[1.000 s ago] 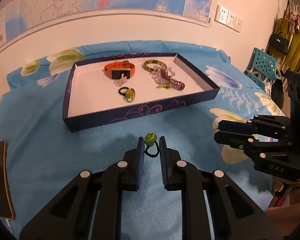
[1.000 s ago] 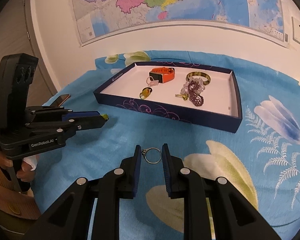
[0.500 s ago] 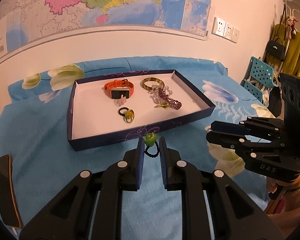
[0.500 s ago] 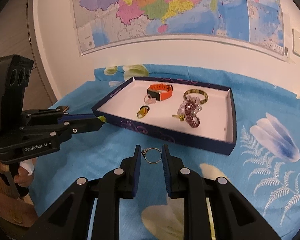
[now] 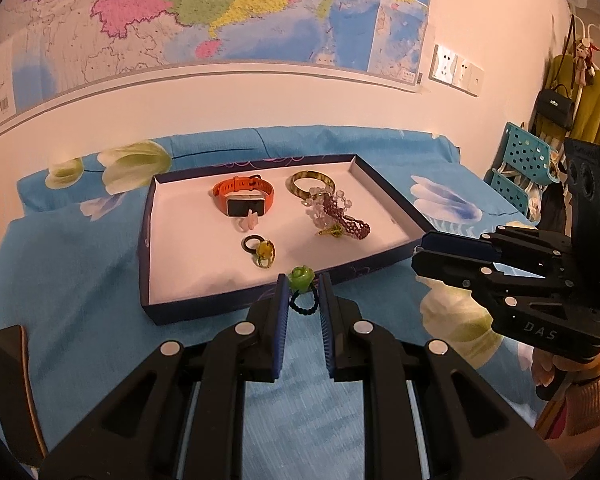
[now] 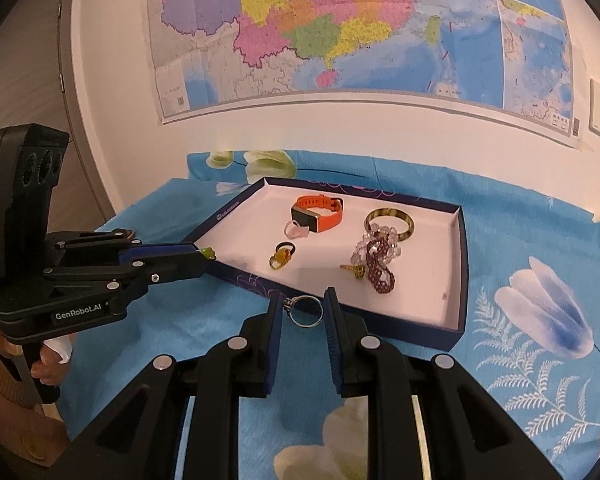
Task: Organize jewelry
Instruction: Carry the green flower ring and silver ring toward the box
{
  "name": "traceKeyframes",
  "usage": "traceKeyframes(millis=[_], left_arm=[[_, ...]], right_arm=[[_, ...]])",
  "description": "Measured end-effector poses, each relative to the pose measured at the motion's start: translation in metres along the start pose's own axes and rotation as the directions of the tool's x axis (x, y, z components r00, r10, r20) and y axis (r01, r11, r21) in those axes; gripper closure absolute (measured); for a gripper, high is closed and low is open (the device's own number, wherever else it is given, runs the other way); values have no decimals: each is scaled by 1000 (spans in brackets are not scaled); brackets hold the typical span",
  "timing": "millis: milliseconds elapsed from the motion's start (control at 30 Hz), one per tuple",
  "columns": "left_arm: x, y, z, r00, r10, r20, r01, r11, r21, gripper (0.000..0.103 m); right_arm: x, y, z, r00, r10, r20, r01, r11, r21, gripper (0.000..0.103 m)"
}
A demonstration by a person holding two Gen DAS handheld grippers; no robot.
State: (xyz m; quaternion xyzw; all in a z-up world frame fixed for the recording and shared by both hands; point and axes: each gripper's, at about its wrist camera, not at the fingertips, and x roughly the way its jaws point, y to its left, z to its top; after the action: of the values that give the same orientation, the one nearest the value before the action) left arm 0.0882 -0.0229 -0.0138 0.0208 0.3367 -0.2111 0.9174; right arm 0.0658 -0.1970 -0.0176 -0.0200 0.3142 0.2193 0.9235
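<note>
Blue-padded, your left gripper (image 5: 303,290) pinches a green-stone ring (image 5: 301,278); your right gripper (image 6: 303,309) pinches a silver ring (image 6: 306,311). Both hover near the tray (image 6: 458,312), seemingly for dropping in.

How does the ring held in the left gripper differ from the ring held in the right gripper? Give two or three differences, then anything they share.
The left gripper holds a green-topped ring with a black beaded band; the right gripper holds a silver ring, a thin plain metal hoop. The green-topped ring carries a bulky ornament; the silver ring shows only a tiny setting. Both are pinched between fingers near the tray.
</note>
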Motion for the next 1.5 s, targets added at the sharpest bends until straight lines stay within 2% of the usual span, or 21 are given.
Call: traceKeyframes(millis=[1500], left_arm=[[31,16,31,998,52,22,-51,998,-22,88]], right_arm=[[25,-24,36,999,-30,21,31,999,-11,84]])
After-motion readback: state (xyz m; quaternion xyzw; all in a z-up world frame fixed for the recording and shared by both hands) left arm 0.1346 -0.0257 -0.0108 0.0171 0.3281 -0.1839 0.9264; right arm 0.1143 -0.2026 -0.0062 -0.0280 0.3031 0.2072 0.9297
